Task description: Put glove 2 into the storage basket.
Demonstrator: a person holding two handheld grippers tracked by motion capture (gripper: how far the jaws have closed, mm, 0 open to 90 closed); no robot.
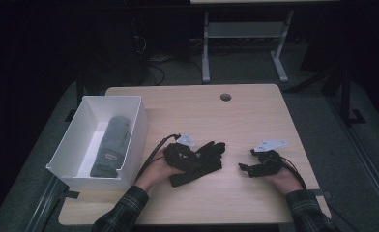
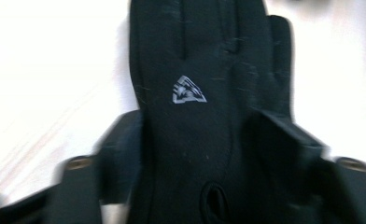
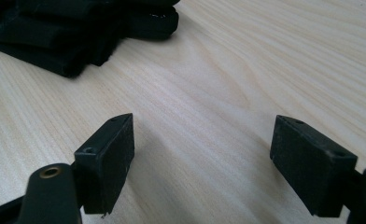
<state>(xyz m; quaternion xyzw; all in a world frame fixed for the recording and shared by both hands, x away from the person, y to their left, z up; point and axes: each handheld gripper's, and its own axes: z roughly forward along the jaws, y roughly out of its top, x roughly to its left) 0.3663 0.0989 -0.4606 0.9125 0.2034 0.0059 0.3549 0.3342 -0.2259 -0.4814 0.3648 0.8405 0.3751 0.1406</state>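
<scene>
A black glove with a small grey triangle logo lies flat on the wooden table, fingers pointing away from me. My left gripper sits low over its cuff end. In the left gripper view, blurred, the two jaws of that gripper meet the sides of the glove's palm and pinch it. My right gripper rests at the table's right with its jaws wide apart over bare wood; the glove's edge lies farther off.
A white open box stands at the table's left edge with a grey glove lying inside. A round cable hole is near the table's far edge. Metal table legs stand on the dark floor behind.
</scene>
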